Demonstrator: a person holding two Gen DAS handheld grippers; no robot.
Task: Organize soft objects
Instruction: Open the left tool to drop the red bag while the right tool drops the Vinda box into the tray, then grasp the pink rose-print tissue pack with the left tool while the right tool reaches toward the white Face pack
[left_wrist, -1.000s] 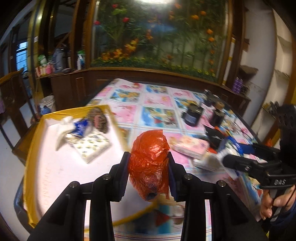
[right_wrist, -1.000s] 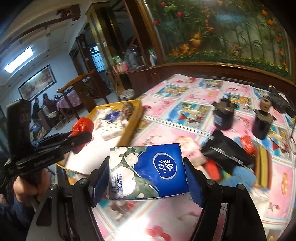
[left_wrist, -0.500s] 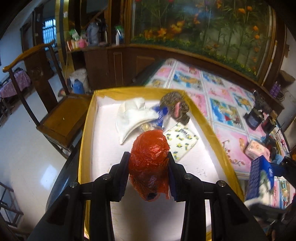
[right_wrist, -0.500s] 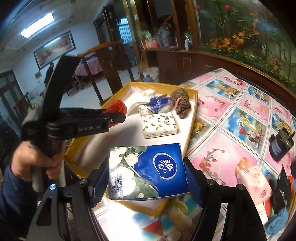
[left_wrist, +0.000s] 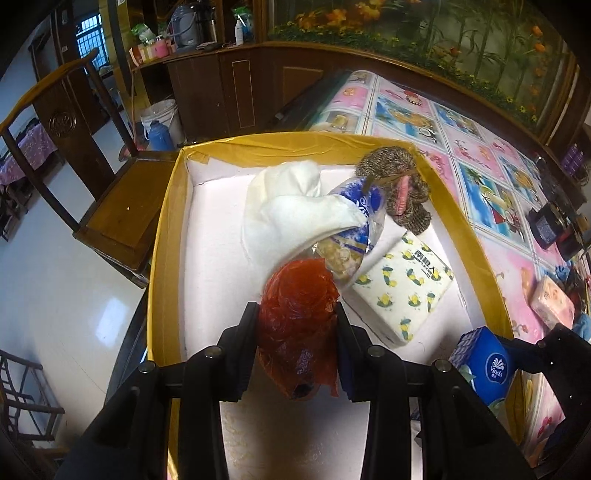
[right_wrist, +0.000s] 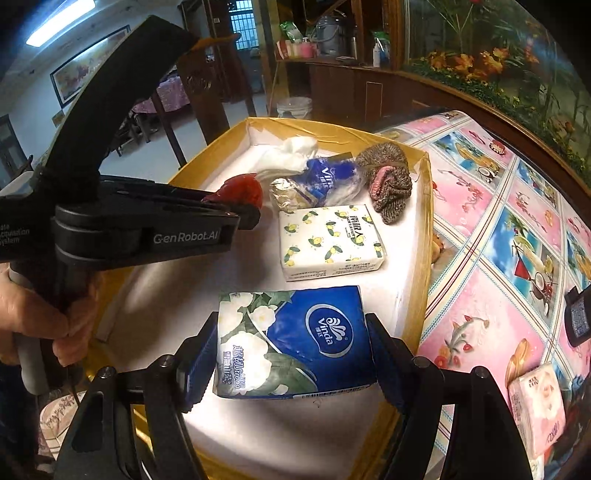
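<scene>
A: In the left wrist view, what are the left tongs (left_wrist: 297, 328) doing?

B: They are holding a crumpled red plastic bag (left_wrist: 297, 314) between narrow jaws. They are hanging over the near part of the yellow box (left_wrist: 162, 236), and the white floor of the box is lying directly under the bag. Further in, a white cloth (left_wrist: 291, 210), a blue snack bag (left_wrist: 354, 229), a knitted hat (left_wrist: 399, 184) and a lemon tissue pack (left_wrist: 406, 284) are lying together.

A: And the other tongs?

B: At the lower right edge, the blue tissue pack (left_wrist: 487, 365) is showing, close beside the box rim.

A: What is the right wrist view showing?

B: The right tongs (right_wrist: 291, 354) are gripping the blue tissue pack (right_wrist: 295, 339) by its two short ends, with the jaws standing wide. The long axis of the pack is running across, from pad to pad. It is hanging over the near end of the yellow box (right_wrist: 424, 206), just in front of the lemon tissue pack (right_wrist: 328, 240). On the left, a hand (right_wrist: 40, 321) is holding the left tongs (right_wrist: 247, 214), with the red plastic bag (right_wrist: 240, 190) at their tip.

A: Which one is nearer to a free spot?

B: I am judging both are above bare floor: the red bag to the left side, the blue pack nearer and to the right. So each load only needs to go down and be released, I think. More soft packs, like a pink tissue pack (right_wrist: 535, 410), are waiting on the table (right_wrist: 480, 258).
</scene>
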